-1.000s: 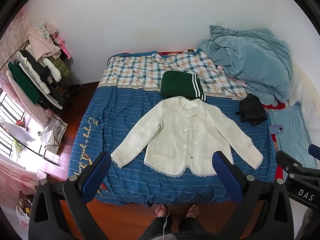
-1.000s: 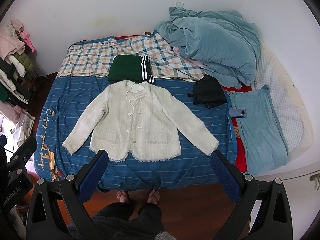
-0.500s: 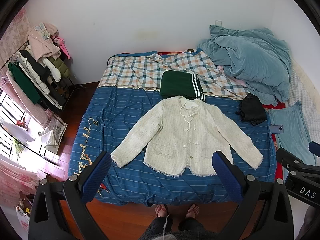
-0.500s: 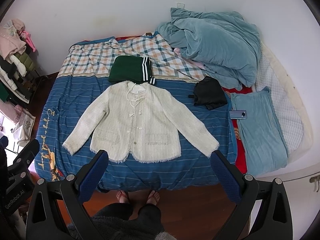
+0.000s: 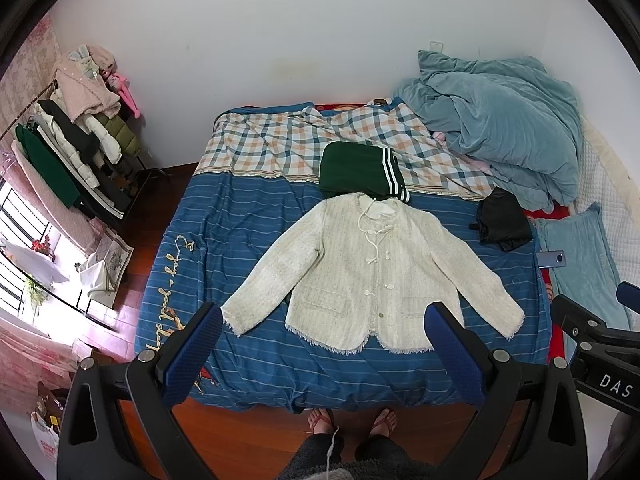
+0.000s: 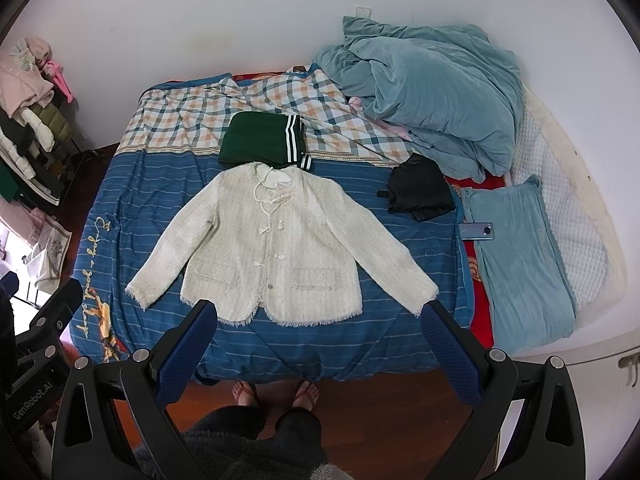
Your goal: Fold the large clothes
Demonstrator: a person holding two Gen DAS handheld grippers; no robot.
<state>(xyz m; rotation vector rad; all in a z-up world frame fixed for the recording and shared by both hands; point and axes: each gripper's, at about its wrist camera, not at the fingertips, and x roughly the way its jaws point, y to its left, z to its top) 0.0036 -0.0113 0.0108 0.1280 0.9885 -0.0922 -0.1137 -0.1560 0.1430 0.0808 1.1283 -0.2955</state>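
A cream tweed jacket [image 5: 372,276] lies flat, front up, sleeves spread, on the blue striped bedspread [image 5: 224,232]; it also shows in the right wrist view [image 6: 276,244]. A folded green garment with white stripes [image 5: 360,172] lies just beyond its collar, also in the right wrist view [image 6: 264,140]. My left gripper [image 5: 324,352] is open and empty, held high above the bed's near edge. My right gripper [image 6: 320,344] is open and empty, likewise high above the near edge.
A black garment [image 6: 420,188] and a phone [image 6: 476,231] lie right of the jacket. A heap of blue duvet [image 6: 432,88] fills the far right. A blue pillow [image 6: 520,256] lies at the right. A clothes rack [image 5: 68,148] stands left of the bed. The person's feet [image 5: 352,420] stand at the bed's foot.
Both grippers have shifted only slightly; the view has barely moved. The jacket and other things on the bed have not moved.
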